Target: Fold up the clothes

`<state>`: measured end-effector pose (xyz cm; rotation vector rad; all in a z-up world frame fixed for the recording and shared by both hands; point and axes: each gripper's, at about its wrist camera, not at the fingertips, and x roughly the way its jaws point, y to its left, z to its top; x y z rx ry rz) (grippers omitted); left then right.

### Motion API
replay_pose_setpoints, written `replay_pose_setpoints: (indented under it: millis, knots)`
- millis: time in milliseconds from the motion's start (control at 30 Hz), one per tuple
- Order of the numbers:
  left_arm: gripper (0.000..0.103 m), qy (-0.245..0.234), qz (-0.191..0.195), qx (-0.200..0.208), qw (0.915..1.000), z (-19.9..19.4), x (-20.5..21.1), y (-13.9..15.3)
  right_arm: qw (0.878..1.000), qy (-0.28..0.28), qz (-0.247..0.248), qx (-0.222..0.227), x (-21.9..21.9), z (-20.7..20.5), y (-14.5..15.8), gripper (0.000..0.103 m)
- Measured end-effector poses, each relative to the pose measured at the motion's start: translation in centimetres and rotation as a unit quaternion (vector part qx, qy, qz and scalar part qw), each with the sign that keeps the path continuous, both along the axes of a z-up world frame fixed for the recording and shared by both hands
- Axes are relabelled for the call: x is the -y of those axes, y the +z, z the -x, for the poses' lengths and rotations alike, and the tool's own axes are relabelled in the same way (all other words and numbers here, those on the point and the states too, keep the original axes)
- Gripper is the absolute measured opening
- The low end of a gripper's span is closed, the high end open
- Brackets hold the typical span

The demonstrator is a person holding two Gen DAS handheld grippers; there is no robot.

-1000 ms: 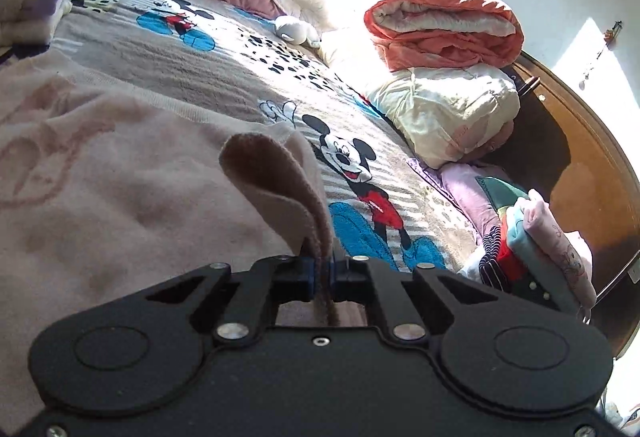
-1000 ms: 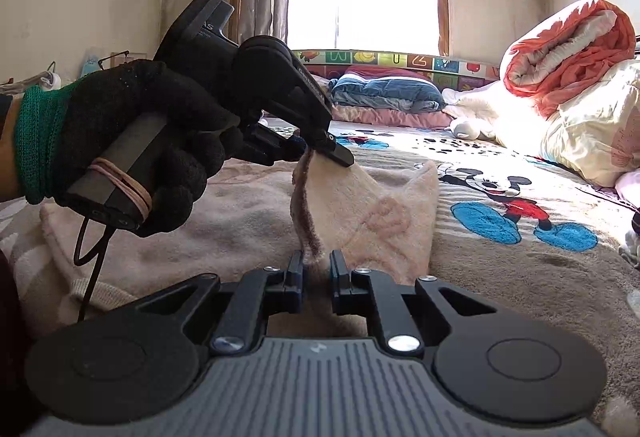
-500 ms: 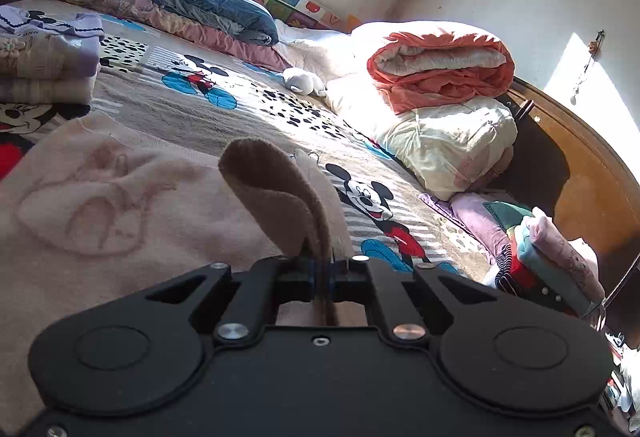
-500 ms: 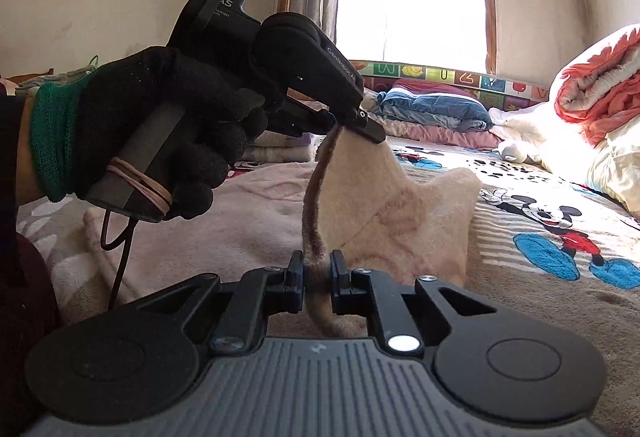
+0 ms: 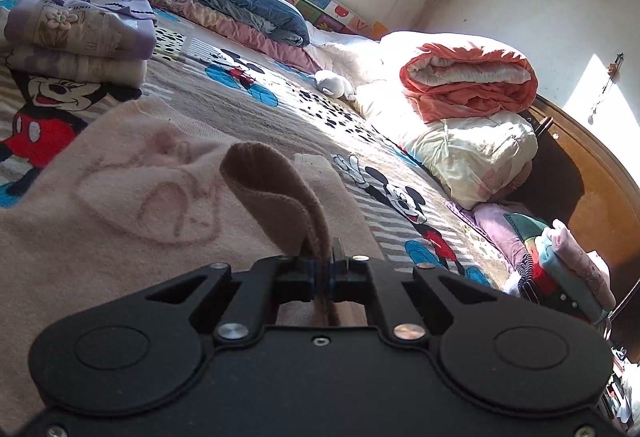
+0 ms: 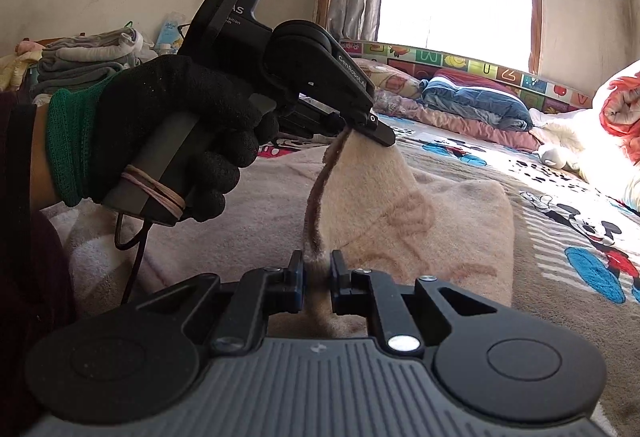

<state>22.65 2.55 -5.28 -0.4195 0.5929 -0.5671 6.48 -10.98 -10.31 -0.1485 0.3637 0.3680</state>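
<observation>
Garment: beige knit sweater lay on bed | left tongs clenched on hem, lifted | right tongs straddled hem (grip unclear) | handling: soft, limp; best held at edges.

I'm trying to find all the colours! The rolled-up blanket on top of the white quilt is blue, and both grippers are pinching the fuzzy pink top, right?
Nearly. The rolled-up blanket on the white quilt is orange, as the left wrist view shows. The left gripper and right gripper do pinch the fuzzy pink top.
</observation>
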Motion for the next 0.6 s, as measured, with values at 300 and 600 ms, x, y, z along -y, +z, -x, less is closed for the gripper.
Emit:
replay_pose_setpoints:
  millis: [300, 600]
  knots:
    - [0.003, 0.007, -0.03, -0.024, 0.9992, -0.2, -0.4, -1.8, 1.0, 0.007, 0.021, -0.004, 0.2, 1.2, -0.3, 0.016]
    - [0.003, -0.001, -0.005, -0.019, 0.9998, -0.1, -1.4, -1.3, 0.998, -0.015, 0.054, 0.012, 2.7, 4.4, 0.0, 0.044]
